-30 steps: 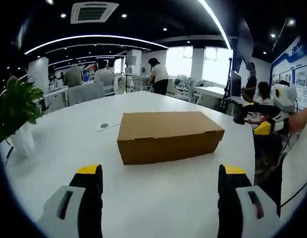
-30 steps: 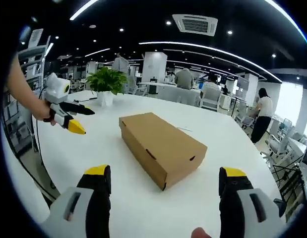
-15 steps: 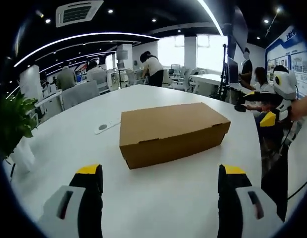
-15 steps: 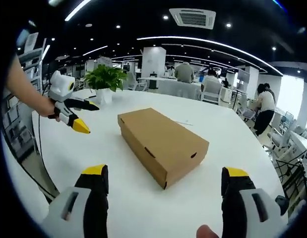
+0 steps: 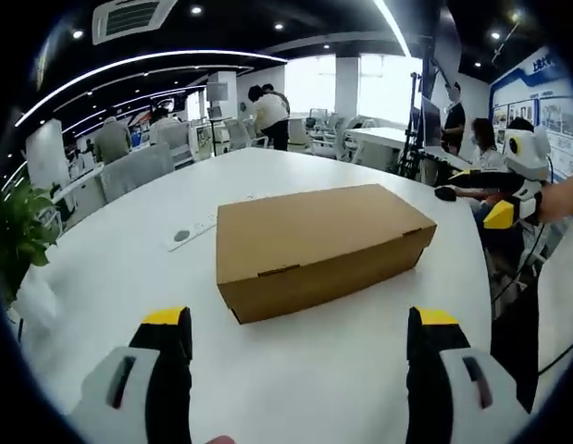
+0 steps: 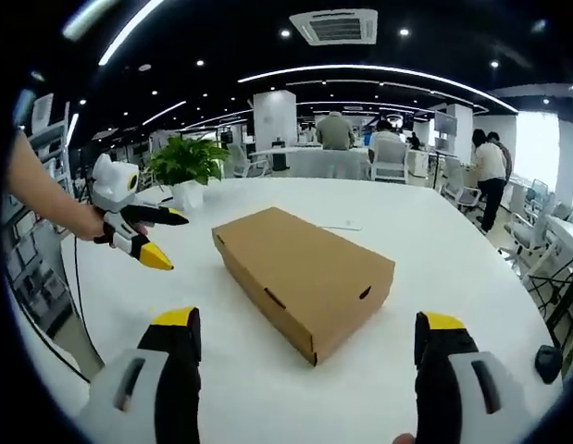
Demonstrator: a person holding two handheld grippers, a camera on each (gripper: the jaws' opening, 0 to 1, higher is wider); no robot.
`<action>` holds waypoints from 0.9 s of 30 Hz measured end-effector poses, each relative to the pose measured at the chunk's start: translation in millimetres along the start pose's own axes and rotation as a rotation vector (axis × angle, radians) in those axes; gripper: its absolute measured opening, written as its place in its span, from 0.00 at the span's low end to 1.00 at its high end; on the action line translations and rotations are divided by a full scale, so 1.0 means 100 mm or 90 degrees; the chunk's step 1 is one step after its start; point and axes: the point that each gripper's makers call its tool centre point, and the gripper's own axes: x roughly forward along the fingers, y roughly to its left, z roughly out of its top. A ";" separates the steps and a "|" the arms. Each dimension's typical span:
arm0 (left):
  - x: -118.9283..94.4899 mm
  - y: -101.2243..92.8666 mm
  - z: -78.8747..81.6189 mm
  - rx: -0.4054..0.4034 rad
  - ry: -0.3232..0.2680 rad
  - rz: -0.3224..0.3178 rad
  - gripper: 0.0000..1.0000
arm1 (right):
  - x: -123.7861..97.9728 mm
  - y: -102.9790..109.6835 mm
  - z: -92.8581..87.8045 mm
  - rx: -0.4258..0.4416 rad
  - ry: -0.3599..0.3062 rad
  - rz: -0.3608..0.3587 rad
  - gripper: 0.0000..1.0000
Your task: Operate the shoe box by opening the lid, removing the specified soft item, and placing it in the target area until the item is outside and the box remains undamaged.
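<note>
A closed brown cardboard shoe box (image 5: 318, 245) lies on the white table (image 5: 129, 268), its lid down. In the left gripper view my left gripper (image 5: 300, 356) stands open a short way in front of the box's long side. From the right gripper view the same box (image 6: 305, 277) is seen end-on, with my right gripper (image 6: 305, 361) open before its near corner. The left gripper (image 6: 133, 231) appears at the left of that view, held by a hand. The right gripper (image 5: 499, 199) appears at the right edge of the left gripper view. Nothing is held.
A potted plant (image 6: 184, 166) stands at the table's far side, seen also as the plant (image 5: 22, 240) at the left. A small round disc (image 5: 181, 236) lies on the table beyond the box. Office chairs, desks and several people fill the room behind.
Both views have shifted closer to the box, which now looks larger. The box itself has not moved. Both grippers stay open.
</note>
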 end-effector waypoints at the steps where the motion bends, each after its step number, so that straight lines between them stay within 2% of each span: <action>1: 0.06 0.09 -0.01 0.014 0.009 0.017 0.99 | 0.03 -0.01 0.00 0.023 0.003 -0.007 0.99; 2: 0.08 0.11 0.00 0.012 0.012 0.019 0.99 | 0.05 -0.01 0.02 0.041 0.002 -0.010 0.99; 3: 0.14 0.08 0.07 -0.029 0.000 0.010 0.99 | 0.10 0.02 0.10 0.043 -0.028 0.002 0.99; 4: 0.17 0.06 0.12 -0.054 -0.006 -0.001 0.99 | 0.13 0.03 0.12 0.042 -0.034 0.003 0.98; 5: 0.18 0.05 0.15 -0.060 0.000 -0.005 0.99 | 0.15 0.04 0.11 0.038 -0.020 0.002 0.96; 6: 0.19 0.06 0.22 -0.045 -0.003 -0.004 0.99 | 0.17 0.03 0.09 0.034 -0.004 0.001 0.95; 8: 0.21 0.04 0.29 -0.013 -0.010 -0.023 1.00 | 0.19 0.00 0.10 0.023 -0.009 -0.004 0.95; 10: 0.22 0.07 0.23 0.028 0.018 -0.026 1.00 | 0.16 0.00 0.11 0.012 -0.014 -0.004 0.96; 12: 0.21 0.06 0.20 0.020 0.033 -0.028 1.00 | 0.18 -0.06 0.11 -0.028 -0.009 0.014 0.96; 14: 0.19 0.07 0.19 0.023 0.036 -0.031 1.00 | 0.16 -0.21 0.08 -0.060 0.016 0.002 0.96; 17: 0.18 0.10 0.15 0.048 0.052 -0.039 1.00 | 0.12 -0.28 0.11 -0.057 0.011 0.001 1.00; 19: 0.19 0.14 0.14 0.054 0.061 -0.036 1.00 | 0.08 -0.36 0.10 -0.046 0.013 -0.019 1.00; 23: 0.29 0.33 0.08 0.028 0.067 -0.014 1.00 | 0.07 -0.37 0.03 -0.020 0.016 -0.037 1.00; 27: 0.28 0.24 0.13 0.004 0.050 -0.007 1.00 | 0.10 -0.30 0.05 -0.017 -0.007 -0.040 0.96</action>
